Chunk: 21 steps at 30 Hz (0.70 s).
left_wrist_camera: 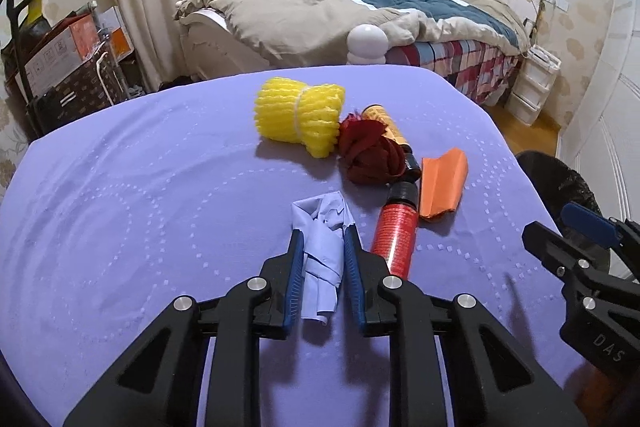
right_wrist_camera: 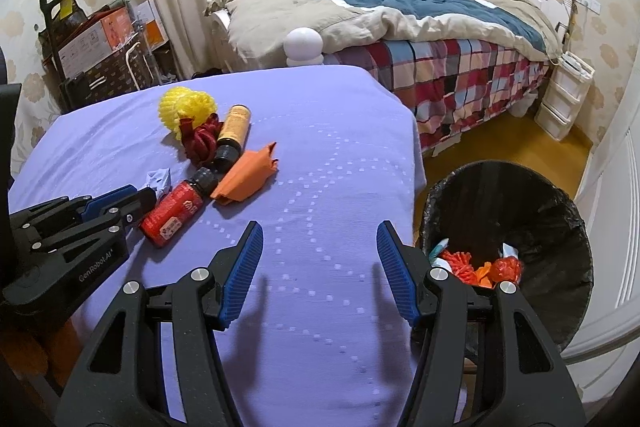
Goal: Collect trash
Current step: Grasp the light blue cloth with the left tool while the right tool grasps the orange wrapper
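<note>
Crumpled pale-blue paper [left_wrist_camera: 323, 247] pinched between the blue pads of the left tool [left_wrist_camera: 321, 233], lying on the purple-covered desk [left_wrist_camera: 140, 187] near its front edge, just left of the red bottle [left_wrist_camera: 394, 235]; grasp step judged made, lift not yet begun, paper resting on the cloth. Further out on the desk: folded orange paper [left_wrist_camera: 443, 187] just right of the red bottle, dark red rag [left_wrist_camera: 370, 157] against an amber bottle [right_wrist_camera: 234, 135], yellow foam net [left_wrist_camera: 298, 117] behind those. Right tool [right_wrist_camera: 318, 267] standing apart with nothing between its pads, hovering over bare cloth near the desk's right edge. Black-lined bin [right_wrist_camera: 560, 211] on the floor just beyond that edge, already holding red and orange scraps. Next move judged to call for a lift clear of the cloth, a carry rightward past the right tool to above the bin, then a release; care needed not to knock the red bottle beside the paper, and to keep the loose tail of the paper from slipping out.
</note>
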{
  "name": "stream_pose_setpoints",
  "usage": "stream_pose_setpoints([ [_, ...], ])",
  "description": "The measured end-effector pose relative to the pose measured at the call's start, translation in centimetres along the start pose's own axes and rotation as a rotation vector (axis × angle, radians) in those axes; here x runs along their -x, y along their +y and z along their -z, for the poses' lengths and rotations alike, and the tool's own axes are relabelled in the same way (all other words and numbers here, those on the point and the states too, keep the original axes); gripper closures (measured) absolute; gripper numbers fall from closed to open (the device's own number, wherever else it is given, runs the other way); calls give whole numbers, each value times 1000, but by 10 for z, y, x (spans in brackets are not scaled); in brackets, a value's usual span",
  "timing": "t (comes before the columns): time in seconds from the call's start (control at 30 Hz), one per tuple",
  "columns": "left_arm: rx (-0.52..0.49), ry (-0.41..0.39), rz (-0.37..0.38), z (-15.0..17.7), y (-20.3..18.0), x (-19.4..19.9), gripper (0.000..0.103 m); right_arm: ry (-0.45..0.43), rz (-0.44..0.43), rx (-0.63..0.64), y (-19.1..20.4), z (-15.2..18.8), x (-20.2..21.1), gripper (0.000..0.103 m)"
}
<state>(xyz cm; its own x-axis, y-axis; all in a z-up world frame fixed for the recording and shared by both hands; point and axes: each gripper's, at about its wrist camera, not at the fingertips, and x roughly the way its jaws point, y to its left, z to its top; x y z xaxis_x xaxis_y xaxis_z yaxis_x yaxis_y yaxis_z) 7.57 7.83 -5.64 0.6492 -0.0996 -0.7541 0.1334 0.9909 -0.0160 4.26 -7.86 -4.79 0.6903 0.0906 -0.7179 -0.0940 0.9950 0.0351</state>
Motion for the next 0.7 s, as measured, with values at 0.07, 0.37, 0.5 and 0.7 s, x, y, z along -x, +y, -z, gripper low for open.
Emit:
stream_pose_setpoints([
  [0.07, 4, -8, -8, 1, 4, 4, 81, 0, -4, 6, 5, -1, 0, 45],
  [0.37, 57, -31, -77, 11, 45, 21, 81, -1, -19, 48, 28, -8, -6, 45],
  [0.5, 78, -32, -131, 15, 68, 23, 81, -1, -32, 37, 35, -18, -14, 45],
  [0.7, 120, -28, -176, 18, 95, 25, 81, 22, -25, 15, 41, -32, -36, 45],
])
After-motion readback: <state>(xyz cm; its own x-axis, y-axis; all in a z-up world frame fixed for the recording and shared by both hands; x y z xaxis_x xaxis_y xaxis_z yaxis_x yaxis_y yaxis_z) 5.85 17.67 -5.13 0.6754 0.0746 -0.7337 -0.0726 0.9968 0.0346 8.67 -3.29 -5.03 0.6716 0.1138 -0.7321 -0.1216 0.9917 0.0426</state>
